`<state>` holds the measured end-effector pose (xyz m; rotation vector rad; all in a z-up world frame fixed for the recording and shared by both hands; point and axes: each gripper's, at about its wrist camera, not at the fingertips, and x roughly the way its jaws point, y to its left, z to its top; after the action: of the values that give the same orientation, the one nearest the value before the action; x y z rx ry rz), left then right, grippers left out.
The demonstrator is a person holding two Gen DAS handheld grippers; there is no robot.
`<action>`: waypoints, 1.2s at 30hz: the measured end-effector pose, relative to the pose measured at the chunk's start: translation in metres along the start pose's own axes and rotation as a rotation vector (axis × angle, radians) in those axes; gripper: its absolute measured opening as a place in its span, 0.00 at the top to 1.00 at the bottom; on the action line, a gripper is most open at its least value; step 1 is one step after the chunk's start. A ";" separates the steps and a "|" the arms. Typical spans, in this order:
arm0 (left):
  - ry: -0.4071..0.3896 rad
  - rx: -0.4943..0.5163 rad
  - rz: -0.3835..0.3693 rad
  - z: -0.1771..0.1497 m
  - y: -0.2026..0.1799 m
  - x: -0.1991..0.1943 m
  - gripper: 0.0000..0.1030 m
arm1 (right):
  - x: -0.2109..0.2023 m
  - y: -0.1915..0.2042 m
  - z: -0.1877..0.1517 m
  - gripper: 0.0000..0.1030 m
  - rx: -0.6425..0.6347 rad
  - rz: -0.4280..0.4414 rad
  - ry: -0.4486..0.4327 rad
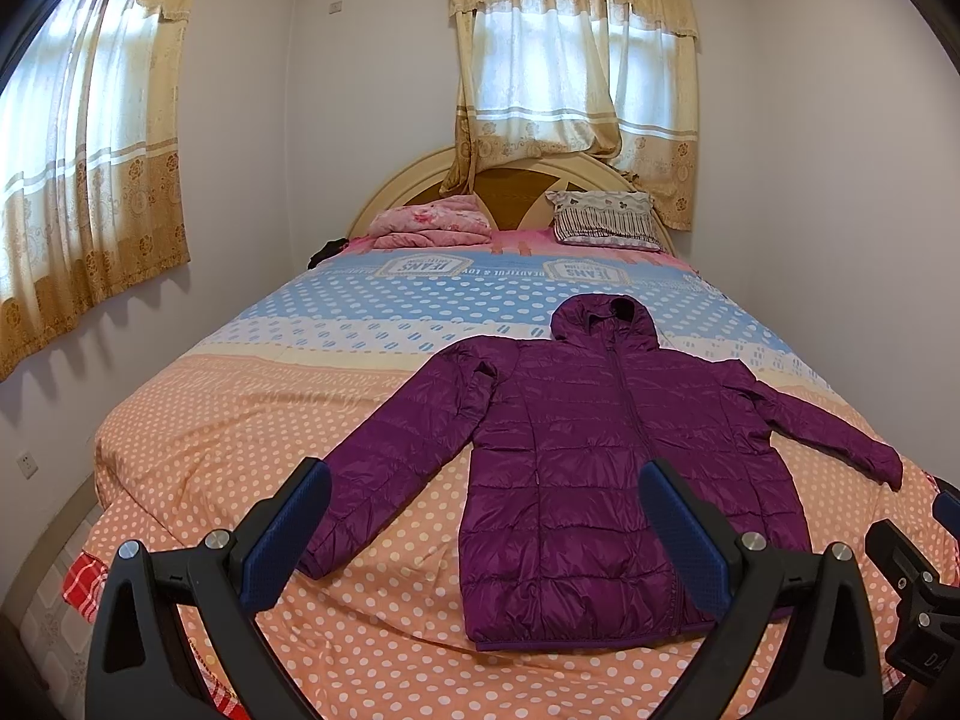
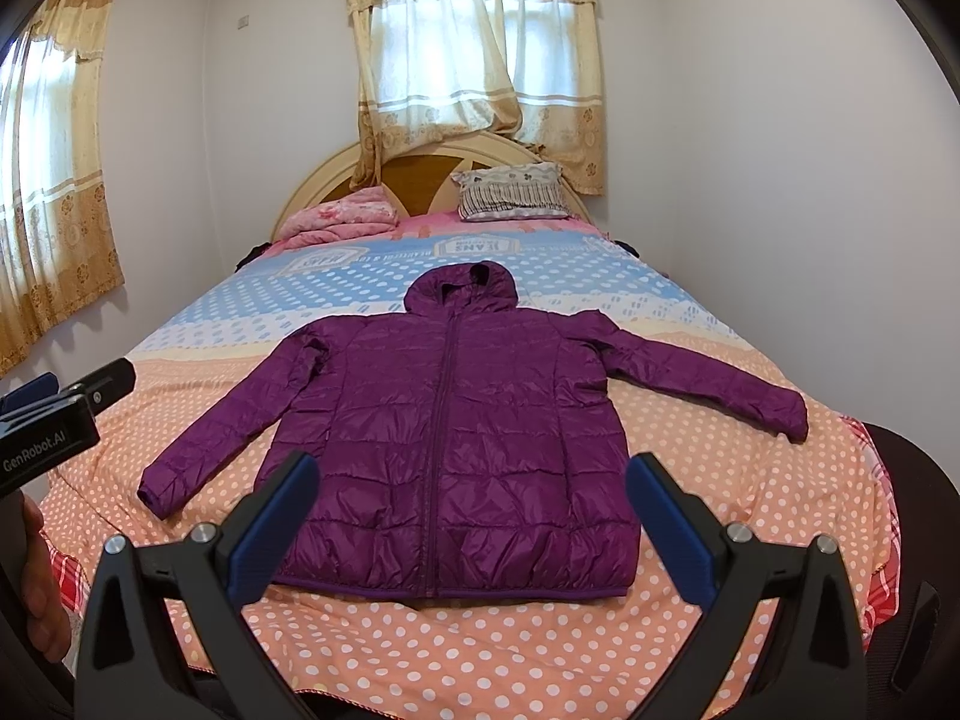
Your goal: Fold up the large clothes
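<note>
Both grippers hover above the foot edge of the bed, jaws spread wide and empty: left gripper [image 1: 486, 516] toward the left sleeve, right gripper [image 2: 474, 510] over the hem; neither touches cloth. Bed [image 2: 180, 420] carries everything: polka-dot sheet, orange at the foot, blue bands toward the headboard [image 2: 324, 180]. Jacket [image 2: 456, 420], purple quilted with hood, lies flat and face up on the foot half of the bed, zipper closed as far as can be seen, hood [image 2: 462, 291] pointing at the headboard, hem [image 2: 456, 591] near the foot edge. Both sleeves are spread out and angled down toward the foot corners; left sleeve [image 1: 372, 480] ends near the left edge, right sleeve [image 2: 720, 384] near the right edge. At the headboard edge, well apart from the jacket: pink blanket [image 2: 342, 219] to the left, striped pillow [image 2: 516, 192] to the right. Progress, judged: garment is laid out and smoothed, but no fold is made yet. Sleeves are not turned in, body is not doubled, hood is not tucked. Nearly all the folding is left. Likely first step: take a sleeve cuff and bring it across the chest. Shiny shell looks slippery and puffy, so folds may spring open.
</note>
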<state>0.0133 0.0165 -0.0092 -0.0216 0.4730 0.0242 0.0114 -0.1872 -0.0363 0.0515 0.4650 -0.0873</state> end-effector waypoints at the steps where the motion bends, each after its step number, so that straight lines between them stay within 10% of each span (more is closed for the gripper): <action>1: 0.000 0.000 0.000 0.000 0.000 0.000 0.01 | 0.000 0.000 0.000 0.00 0.000 0.000 0.000; 36: 0.034 0.031 0.016 -0.007 -0.001 0.041 0.01 | 0.034 -0.038 0.000 0.00 0.057 0.002 0.056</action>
<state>0.0467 0.0162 -0.0343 0.0124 0.5071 0.0319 0.0383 -0.2273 -0.0529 0.1106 0.5181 -0.0974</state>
